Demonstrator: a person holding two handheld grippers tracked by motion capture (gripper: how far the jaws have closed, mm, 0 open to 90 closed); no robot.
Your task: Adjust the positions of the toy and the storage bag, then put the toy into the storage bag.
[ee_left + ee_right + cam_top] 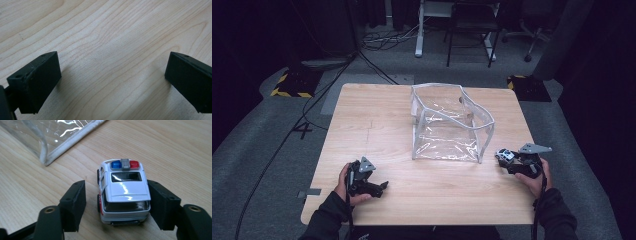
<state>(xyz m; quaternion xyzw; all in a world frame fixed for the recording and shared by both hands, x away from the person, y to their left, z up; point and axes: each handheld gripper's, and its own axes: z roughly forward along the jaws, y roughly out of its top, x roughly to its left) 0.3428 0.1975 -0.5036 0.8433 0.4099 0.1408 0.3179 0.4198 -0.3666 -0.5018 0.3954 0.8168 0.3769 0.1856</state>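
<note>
A: The right hand-held gripper point(117, 202) sits around the toy police car point(123, 192) on the table point(377, 130), at about four o'clock from the clear bag point(449, 125). One pad touches, the other stands just off: jaws apart, no clamp.

B: So the grasp looks unfinished; next it needs a squeeze, then a lift toward the bag. The left hand-held gripper point(112, 82) waits wide apart, empty.

A: Red lettering on the car's side is too small to read.

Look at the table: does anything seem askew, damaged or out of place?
Only the clear bag: its white-edged rim sags and twists instead of standing square. The toy police car stands upright on its wheels, undamaged.
</note>
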